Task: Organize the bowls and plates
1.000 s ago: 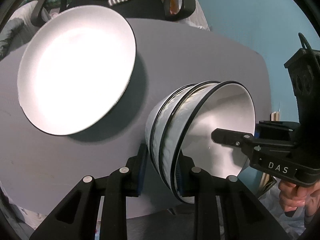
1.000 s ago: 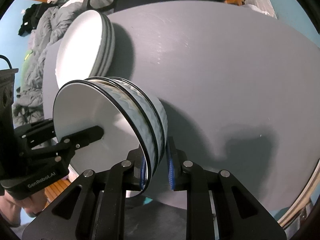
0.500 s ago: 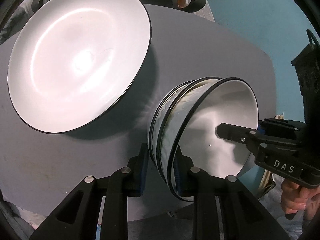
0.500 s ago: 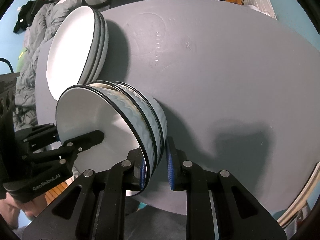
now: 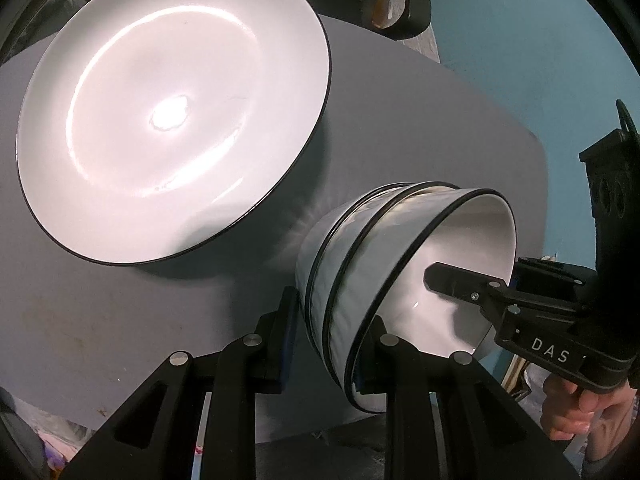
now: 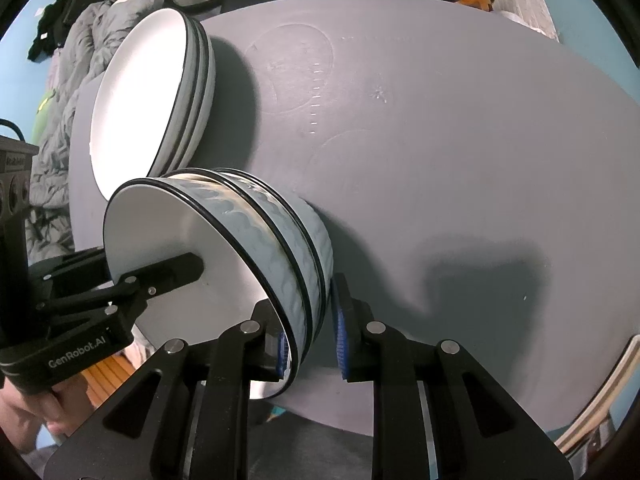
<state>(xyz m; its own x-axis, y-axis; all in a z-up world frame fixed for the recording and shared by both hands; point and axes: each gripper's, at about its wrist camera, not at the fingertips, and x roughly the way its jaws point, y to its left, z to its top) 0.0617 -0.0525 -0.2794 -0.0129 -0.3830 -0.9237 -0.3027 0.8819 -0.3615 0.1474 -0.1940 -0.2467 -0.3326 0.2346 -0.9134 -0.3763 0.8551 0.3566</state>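
Left wrist view: both grippers, left point(image 5: 326, 344) and right point(image 6: 310, 334), clamp the bowls' point(image 5: 360, 280) opposite rims; they have sunk toward the table point(image 5: 120, 312), just right of the plates point(image 5: 172, 112), nearly set down.

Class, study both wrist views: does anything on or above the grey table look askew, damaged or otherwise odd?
Nothing looks damaged or spilled. The nested bowls look tipped, but both the left gripper and the right gripper clamp their rims, and fisheye distortion may add to that. The stacked plates lie neatly on the table.
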